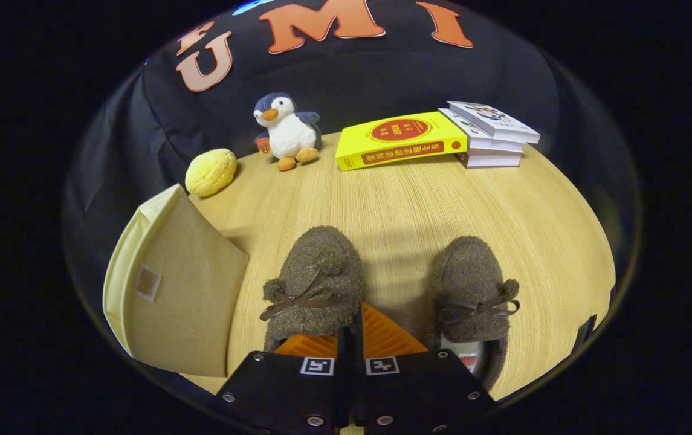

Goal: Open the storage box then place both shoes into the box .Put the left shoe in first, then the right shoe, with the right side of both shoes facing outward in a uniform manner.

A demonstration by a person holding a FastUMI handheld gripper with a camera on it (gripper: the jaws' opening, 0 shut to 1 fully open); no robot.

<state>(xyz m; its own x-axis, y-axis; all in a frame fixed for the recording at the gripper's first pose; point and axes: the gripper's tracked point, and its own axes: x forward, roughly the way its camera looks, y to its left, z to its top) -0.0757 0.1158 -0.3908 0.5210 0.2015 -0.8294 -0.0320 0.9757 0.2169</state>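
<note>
Two fuzzy brown shoes with bows and pom-poms lie side by side on the wooden table, toes pointing away from me. My gripper (355, 314) is at the heel end of the left shoe (312, 278). Its fingers are pressed together, one tucked under the shoe's upper and the other outside its right wall, so the gripper is shut on that wall. The right shoe (471, 290) lies free just to the right of the fingers. The cream storage box (173, 290) stands to the left of the shoes, its tan face with a small patch turned toward me. I see no opening in it.
Beyond the shoes, along the table's far edge, are a yellow bun-shaped toy (211, 171), a plush penguin (286, 130), a yellow book (400, 140) and a stack of white books (491, 134). Bare table (400, 199) lies between the shoes and these things.
</note>
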